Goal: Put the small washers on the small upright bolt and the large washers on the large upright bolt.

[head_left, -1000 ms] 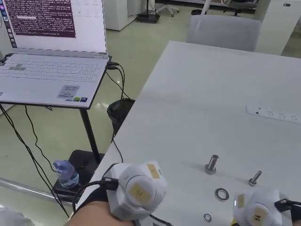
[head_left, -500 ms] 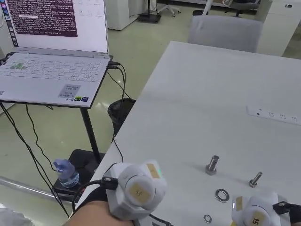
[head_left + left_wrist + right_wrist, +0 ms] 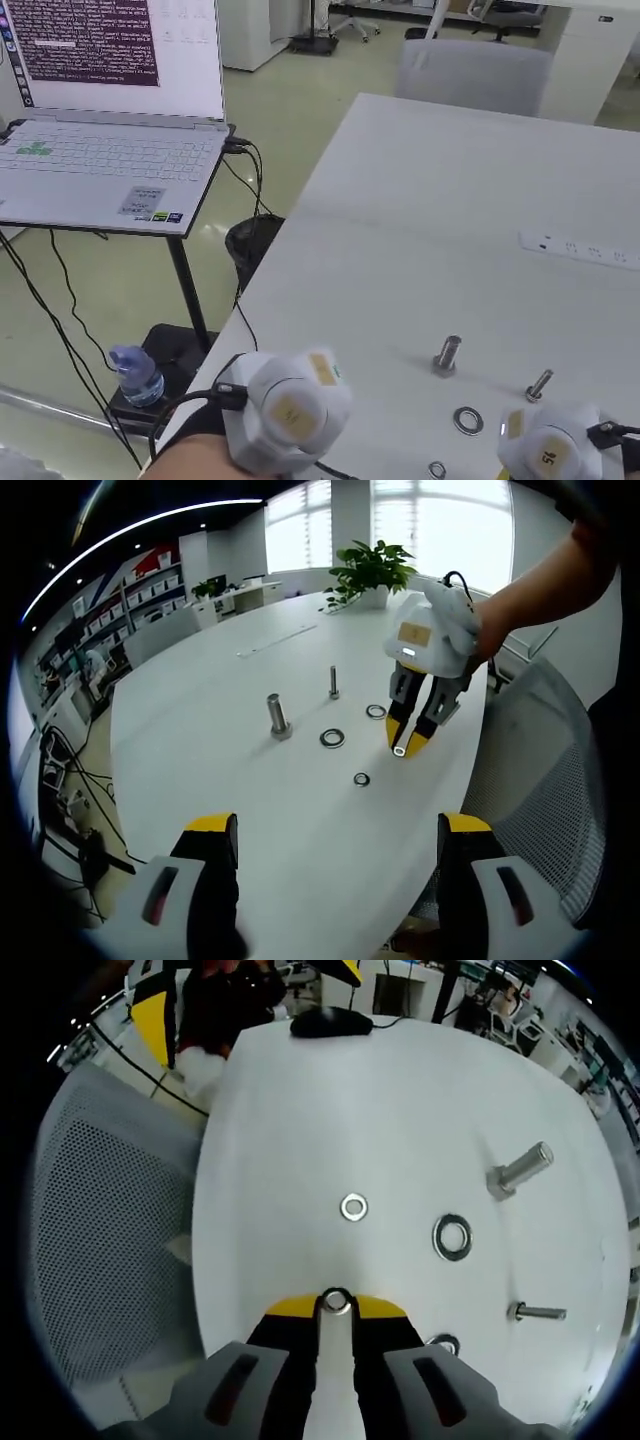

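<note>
Washers lay loose on the desk [image 3: 420, 200] near its edge closest to the person. A large washer [image 3: 452, 1236] sat beside the large bolt [image 3: 520, 1170], a small washer [image 3: 353, 1206] nearer that edge, and a third washer [image 3: 375, 711] by the small bolt [image 3: 538, 1311]. Both bolts stood head-down with shafts up, ready to take rings. The right tool [image 3: 336, 1312] hung tilted above the desk, tips down, clamped tight on a pinched washer [image 3: 399, 751], probably meant for the small bolt. The left tool [image 3: 337, 825] hovered at the near edge, jaws spread wide, holding nothing.
</note>
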Motion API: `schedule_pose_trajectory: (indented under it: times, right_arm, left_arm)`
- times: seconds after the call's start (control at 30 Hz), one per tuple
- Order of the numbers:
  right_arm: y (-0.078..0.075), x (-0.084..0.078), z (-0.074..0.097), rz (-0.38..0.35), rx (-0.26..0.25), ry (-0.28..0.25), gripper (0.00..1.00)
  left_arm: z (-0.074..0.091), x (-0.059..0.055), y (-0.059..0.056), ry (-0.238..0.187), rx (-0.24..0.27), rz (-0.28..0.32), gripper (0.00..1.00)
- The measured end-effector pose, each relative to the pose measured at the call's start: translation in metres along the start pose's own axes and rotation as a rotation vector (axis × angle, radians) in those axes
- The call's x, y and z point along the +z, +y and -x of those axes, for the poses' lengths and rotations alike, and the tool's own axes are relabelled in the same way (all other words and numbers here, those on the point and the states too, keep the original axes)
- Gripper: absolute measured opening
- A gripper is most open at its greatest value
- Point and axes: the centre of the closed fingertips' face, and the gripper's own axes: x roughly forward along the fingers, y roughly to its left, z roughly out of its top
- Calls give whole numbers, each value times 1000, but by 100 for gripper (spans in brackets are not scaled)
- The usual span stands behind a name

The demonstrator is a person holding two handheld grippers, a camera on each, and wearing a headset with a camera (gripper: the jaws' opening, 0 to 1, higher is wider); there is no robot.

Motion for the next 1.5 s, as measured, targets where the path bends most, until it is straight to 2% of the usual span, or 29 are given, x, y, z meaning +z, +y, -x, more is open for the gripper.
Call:
schedule_pose_trajectory:
  times: [0.23,0.43,0.63,0.8,0.93,1.07,1.5]
  right_arm:
    - [-15,-13,23,-51,-29,-8,13]
    - [-31,-36,41,-102,-48,9,13]
    - [-46,-56,55,-147,-71,24,13]
    - [-53,-64,63,-171,-86,27,13]
    - [-59,-64,67,-194,-88,18,13]
    - [-63,-63,69,-186,-89,22,13]
    - [-101,-37,87,-175,-121,-5,13]
  left_arm:
    - [-4,2,-4,5,-9,-14,81]
    - [-5,3,-5,8,-10,-17,81]
    - [-4,2,-4,10,-4,-10,82]
    - [-3,0,-4,13,0,-2,83]
    - [-3,-1,-5,19,2,-6,83]
    - [-3,-1,-7,26,0,-2,81]
    - [-3,2,-7,7,6,7,82]
